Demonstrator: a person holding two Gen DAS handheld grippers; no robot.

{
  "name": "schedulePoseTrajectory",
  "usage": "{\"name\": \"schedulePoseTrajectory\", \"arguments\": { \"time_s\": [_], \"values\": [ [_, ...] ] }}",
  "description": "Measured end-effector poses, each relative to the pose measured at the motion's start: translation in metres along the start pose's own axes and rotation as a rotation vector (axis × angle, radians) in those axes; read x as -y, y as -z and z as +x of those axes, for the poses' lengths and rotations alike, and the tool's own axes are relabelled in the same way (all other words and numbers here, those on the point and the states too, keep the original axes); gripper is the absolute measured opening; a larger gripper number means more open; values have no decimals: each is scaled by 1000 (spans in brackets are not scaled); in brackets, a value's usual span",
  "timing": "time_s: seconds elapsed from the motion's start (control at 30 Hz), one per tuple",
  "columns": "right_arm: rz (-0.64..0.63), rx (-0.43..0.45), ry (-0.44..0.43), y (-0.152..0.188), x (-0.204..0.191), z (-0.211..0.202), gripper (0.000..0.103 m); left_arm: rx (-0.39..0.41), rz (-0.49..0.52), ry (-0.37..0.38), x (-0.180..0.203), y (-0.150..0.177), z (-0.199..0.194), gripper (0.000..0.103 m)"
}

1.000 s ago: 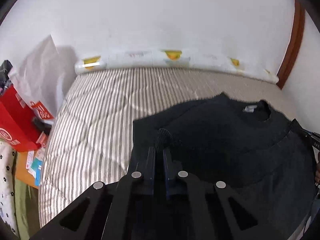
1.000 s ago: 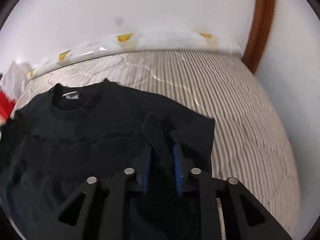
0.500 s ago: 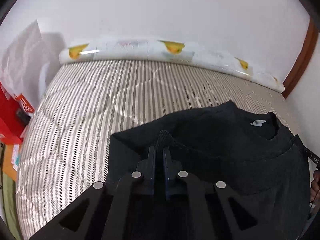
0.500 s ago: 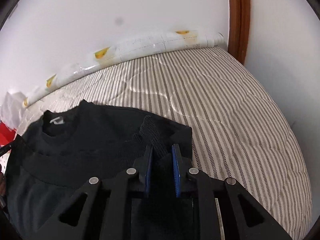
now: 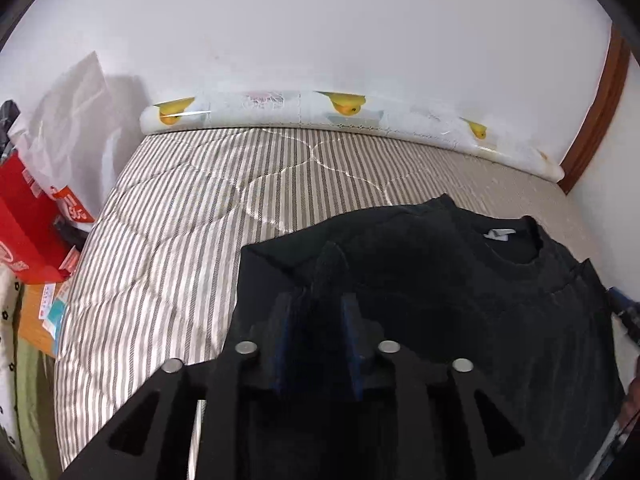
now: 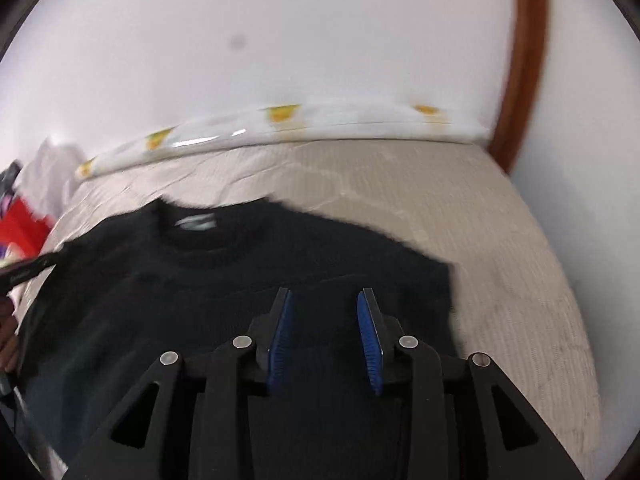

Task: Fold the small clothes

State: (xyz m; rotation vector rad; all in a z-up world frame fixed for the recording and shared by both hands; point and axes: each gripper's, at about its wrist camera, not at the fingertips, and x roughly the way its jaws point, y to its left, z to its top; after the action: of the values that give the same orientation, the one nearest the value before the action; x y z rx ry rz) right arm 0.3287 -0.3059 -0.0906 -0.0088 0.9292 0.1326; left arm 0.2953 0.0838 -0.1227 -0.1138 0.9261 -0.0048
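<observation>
Black knit sweater (image 5: 460, 300) lying collar-away on striped bed (image 5: 192, 208); left gripper (image 5: 316, 340) and right gripper (image 6: 325, 340) fingers both spread apart, hovering over hem.

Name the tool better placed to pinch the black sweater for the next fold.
Probably left: the left tool is open with a raised ridge of the sweater between its jaws; the right tool is open over flat fabric.

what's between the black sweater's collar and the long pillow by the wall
Only bare striped bedcover lies between the sweater collar and the pillow; nothing sits on that stretch. The left wrist view shows it sharply, the right wrist view is blurred.
</observation>
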Motion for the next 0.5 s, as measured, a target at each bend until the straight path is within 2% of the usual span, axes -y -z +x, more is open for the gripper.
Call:
{"name": "schedulePoseTrajectory", "arguments": {
  "time_s": [0.1,0.17,0.33,0.5],
  "values": [
    [-40,-20,-28,9,-36,2,33,25,10,-3,-2,10,-20,39],
    [-44,-34,-46,14,-55,3,33,47,19,-12,-3,19,-33,65],
    [-43,-48,-62,27,-88,1,34,95,53,-40,-6,45,-66,65],
    [-38,-148,-12,46,-102,22,34,110,47,-34,-18,74,-92,65]
  ]
}}
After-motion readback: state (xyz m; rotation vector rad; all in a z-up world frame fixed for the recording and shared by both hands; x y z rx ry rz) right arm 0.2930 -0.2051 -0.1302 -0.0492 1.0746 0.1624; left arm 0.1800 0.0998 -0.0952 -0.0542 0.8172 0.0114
